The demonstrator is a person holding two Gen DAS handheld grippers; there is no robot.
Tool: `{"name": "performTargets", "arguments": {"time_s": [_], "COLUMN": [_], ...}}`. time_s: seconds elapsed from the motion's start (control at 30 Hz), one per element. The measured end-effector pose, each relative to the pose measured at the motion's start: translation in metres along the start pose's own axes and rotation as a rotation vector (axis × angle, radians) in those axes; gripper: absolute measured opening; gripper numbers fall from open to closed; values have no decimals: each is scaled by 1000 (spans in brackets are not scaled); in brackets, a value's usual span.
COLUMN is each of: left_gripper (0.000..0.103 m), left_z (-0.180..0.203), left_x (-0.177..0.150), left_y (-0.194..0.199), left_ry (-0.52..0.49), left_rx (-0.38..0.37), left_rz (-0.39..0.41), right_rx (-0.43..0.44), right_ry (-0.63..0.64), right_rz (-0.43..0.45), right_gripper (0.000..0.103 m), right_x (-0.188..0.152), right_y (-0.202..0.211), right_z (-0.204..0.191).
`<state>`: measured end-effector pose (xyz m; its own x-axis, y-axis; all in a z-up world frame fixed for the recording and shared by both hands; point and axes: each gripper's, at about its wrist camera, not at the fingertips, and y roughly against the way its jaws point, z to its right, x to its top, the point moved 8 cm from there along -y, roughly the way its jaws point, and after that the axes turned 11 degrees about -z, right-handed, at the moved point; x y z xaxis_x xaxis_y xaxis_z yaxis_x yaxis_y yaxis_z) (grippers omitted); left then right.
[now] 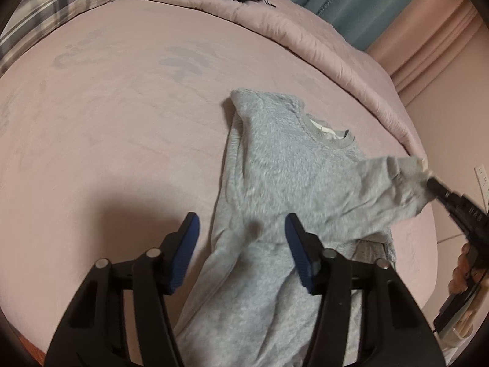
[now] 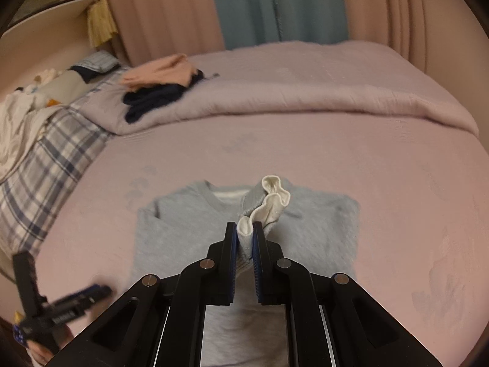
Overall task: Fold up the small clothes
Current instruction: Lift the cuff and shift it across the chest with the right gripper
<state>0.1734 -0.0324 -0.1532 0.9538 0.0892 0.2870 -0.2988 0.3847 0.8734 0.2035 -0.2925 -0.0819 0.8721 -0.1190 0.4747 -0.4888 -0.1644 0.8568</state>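
Note:
A small grey sweatshirt [image 1: 284,165] lies on the pink bed sheet [image 1: 107,122], neck toward the far side. My left gripper [image 1: 241,229] is open and hovers over the garment's left side, with one sleeve folded across the body below it. My right gripper [image 2: 245,229] is shut on the cuff of the other sleeve [image 2: 269,202], which shows its white lining, and holds it up over the sweatshirt's body [image 2: 321,223]. In the left wrist view the right gripper [image 1: 434,183] pinches that sleeve [image 1: 397,183] at the right.
A rolled pink duvet [image 2: 305,91] lies along the far side with a pile of dark and peach clothes [image 2: 159,88] on it. A plaid pillow [image 2: 52,159] and loose white laundry [image 2: 18,122] are at the left. Curtains [image 2: 275,3] hang behind the bed.

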Motion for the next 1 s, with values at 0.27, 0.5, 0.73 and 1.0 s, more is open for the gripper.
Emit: {"name": "performTargets", "arguments": {"time_s": [0.27, 0.5, 0.73, 1.0], "left_gripper": [32, 32, 26, 26], "left_z": [4, 1, 3, 1], "left_x": [41, 80, 90, 96], "left_y": [-27, -34, -66, -93], "left_ry": [-30, -15, -28, -56], "left_rx": [70, 102, 130, 204], "left_rz": [-24, -4, -51, -81], "right_rx": [-40, -26, -67, -80], "right_ry": [-70, -98, -118, -137], "right_rz": [-121, -19, -85, -143], "right_gripper": [11, 10, 10, 10], "right_x": [-30, -9, -27, -48], "right_y": [-46, -20, -47, -72], "right_z": [45, 55, 76, 92]}}
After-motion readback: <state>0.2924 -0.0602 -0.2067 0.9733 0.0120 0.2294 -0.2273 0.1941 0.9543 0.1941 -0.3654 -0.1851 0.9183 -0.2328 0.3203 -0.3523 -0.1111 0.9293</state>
